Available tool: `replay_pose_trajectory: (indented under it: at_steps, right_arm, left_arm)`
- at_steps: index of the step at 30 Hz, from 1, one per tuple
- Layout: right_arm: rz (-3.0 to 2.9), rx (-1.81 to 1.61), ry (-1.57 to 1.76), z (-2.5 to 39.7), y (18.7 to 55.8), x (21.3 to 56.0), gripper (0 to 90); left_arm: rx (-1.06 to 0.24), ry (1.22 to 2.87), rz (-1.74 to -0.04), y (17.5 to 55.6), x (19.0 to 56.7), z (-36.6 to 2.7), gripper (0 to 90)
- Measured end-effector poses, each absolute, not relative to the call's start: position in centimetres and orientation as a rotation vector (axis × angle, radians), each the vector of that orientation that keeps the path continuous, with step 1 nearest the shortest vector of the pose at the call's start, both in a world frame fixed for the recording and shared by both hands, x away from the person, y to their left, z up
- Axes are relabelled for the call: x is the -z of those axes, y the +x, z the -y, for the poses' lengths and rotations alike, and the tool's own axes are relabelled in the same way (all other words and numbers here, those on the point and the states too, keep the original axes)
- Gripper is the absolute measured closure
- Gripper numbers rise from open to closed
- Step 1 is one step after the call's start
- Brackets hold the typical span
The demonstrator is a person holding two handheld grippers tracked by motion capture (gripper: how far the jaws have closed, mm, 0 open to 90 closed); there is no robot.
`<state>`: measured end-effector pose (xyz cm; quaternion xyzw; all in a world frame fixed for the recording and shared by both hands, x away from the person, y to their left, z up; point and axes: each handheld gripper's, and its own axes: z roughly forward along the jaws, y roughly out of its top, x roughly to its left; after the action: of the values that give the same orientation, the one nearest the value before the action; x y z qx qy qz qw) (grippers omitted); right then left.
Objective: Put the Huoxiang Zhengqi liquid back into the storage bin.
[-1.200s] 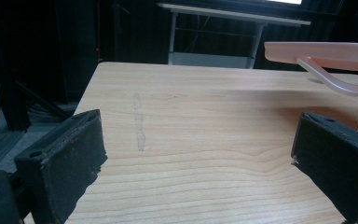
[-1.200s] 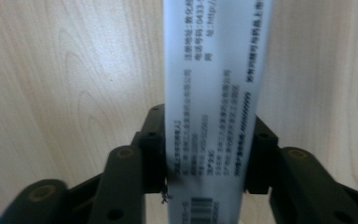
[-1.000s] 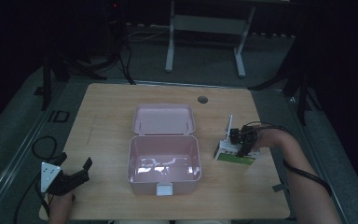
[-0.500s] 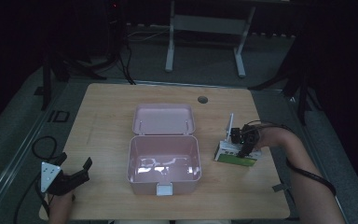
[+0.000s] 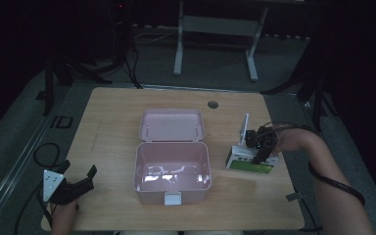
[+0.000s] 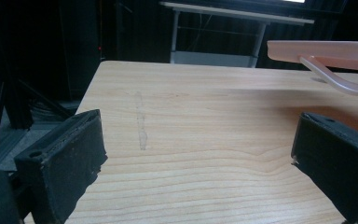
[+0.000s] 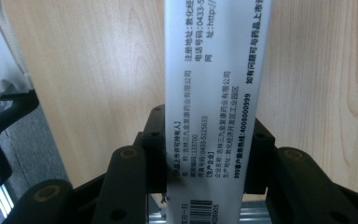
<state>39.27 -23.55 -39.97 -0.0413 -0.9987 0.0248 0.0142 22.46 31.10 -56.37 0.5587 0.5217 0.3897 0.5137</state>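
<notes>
Medicine carton (image 5: 251, 161) lay at 3 o'clock of open pink box (image 5: 173, 171). Clamped across narrow sides by right gripper (image 5: 260, 152); judged light, crushable. Left gripper (image 5: 73, 183) idle, spread apart.

open lunch box (image 5: 173, 172) sits mid surface (image 5: 112, 122), near the front edge, its lid (image 5: 172, 125) laid back flat behind it, touching along the hinge side. latch tab (image 5: 172, 198) at the box's front wall. cable hole (image 5: 213, 104) in the surface behind and right of the lid. medicine carton (image 5: 251, 161) lies on the surface just right of the box, apart from it. right gripper (image 5: 261, 149) sits over the carton, jaws on either side of it, forearm coming in from the right front. left gripper (image 5: 73, 183) at the surface's front left corner, well left of the box, jaws apart over bare surface. table frame on the floor behind the surface.
</notes>
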Motion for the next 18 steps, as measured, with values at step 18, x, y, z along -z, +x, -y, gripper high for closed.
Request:
replay_pose_trajectory:
  at_steps: [18]
  right_arm:
    - [3.158,-0.06,-0.12,23.0,37.3,33.9,61.9]
  left_arm:
    - [-0.936,1.342,-1.253,22.4,56.4,-31.1,3.0]
